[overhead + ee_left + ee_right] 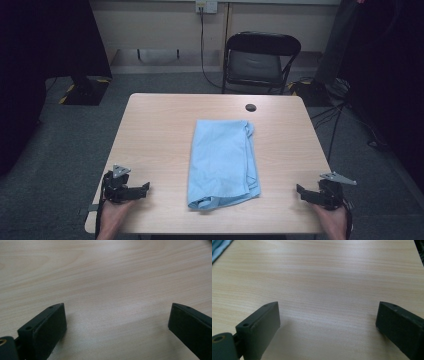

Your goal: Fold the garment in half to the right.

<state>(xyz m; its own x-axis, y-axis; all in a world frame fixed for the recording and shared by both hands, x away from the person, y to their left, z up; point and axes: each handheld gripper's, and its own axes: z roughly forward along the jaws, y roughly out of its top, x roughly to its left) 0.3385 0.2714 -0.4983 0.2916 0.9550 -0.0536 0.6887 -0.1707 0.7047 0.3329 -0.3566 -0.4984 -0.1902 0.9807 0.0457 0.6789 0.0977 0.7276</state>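
Note:
A light blue cloth [222, 162], folded into a long strip, lies in the middle of the wooden table [160, 125], reaching from mid-table toward the front edge. My left gripper [142, 189] rests near the front left corner, well left of the cloth, open, with bare wood between its jaws [117, 322]. My right gripper [301, 192] sits near the front right corner, right of the cloth, also open over bare wood [328, 320]. A sliver of the cloth [218, 250] shows at the top left of the right gripper view.
A small black round object [250, 107] lies on the table near its far edge. A black folding chair [257, 62] stands behind the table. Cables and dark stands occupy the floor at left and right.

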